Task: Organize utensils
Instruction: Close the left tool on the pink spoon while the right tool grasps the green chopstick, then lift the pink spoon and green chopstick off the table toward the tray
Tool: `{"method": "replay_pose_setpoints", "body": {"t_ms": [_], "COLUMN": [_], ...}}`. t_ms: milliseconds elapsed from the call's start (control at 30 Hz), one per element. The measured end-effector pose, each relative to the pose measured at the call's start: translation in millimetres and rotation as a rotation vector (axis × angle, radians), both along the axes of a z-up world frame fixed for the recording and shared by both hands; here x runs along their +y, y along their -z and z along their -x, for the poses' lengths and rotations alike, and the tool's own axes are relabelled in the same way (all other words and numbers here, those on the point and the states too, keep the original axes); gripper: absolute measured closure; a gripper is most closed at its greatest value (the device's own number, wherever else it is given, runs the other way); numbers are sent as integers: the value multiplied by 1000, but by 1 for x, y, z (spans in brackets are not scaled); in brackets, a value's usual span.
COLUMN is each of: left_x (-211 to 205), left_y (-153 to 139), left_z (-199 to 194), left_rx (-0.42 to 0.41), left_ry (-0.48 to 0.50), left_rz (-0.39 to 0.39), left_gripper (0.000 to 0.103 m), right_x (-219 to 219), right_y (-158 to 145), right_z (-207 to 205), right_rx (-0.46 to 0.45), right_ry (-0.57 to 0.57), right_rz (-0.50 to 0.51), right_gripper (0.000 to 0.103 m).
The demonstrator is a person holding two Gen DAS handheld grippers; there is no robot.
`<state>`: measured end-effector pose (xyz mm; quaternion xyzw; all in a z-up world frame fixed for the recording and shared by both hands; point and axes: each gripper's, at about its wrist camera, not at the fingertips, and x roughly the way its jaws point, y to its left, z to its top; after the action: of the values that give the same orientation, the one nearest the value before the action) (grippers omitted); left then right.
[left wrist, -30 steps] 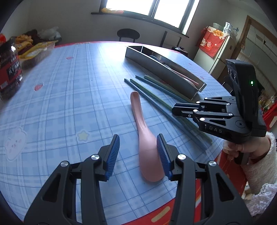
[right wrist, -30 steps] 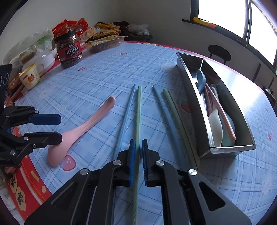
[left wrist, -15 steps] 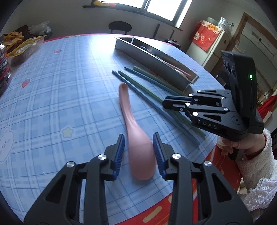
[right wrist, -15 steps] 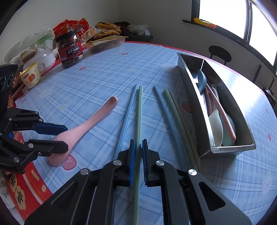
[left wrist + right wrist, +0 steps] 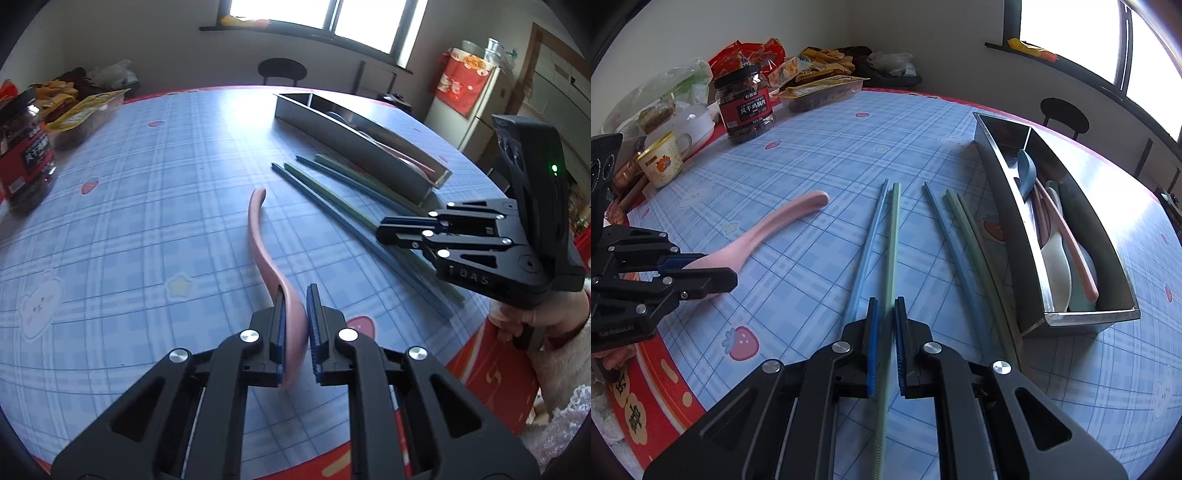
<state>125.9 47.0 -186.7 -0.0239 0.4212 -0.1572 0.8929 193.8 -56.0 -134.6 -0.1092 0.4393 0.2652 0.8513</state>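
My left gripper (image 5: 295, 317) is shut on the bowl end of a pink spoon (image 5: 260, 240), whose handle points away over the table; both also show in the right wrist view, the gripper (image 5: 698, 267) and the spoon (image 5: 775, 229). My right gripper (image 5: 885, 317) is shut, its jaws nearly together above a green chopstick (image 5: 892, 236); I cannot tell if it grips it. It shows in the left wrist view (image 5: 384, 227). Several blue and green chopsticks (image 5: 956, 236) lie beside a steel tray (image 5: 1001, 184) that holds spoons.
A red-labelled jar (image 5: 746, 107), a yellow mug (image 5: 663, 160), a white bowl and snack bags stand along the table's far left edge. The red table edge (image 5: 635, 398) is close below both grippers. A black stool (image 5: 282, 70) stands beyond the table.
My left gripper has moved forward over the pink spoon's bowl and shut on it; the spoon now looks tilted up on its edge. The right gripper has not moved.
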Motion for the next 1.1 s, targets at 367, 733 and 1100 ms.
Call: {"method": "replay_pose_setpoints", "body": {"t_ms": [367, 733, 1100], "left_x": [25, 46, 46], "left_y": [-6, -13, -15], "left_z": [6, 16, 16], "left_rx": [-64, -114, -125], "left_ry": [-102, -212, -210], "left_rz": [77, 107, 105], "left_gripper": [89, 88, 88], "right_x": [0, 4, 1], "right_y": [1, 0, -4], "right_z": [-1, 2, 8], "right_rx": [2, -13, -58], "right_ry": [6, 11, 27], "right_rz": [-2, 15, 26], "right_gripper": [93, 92, 97]}}
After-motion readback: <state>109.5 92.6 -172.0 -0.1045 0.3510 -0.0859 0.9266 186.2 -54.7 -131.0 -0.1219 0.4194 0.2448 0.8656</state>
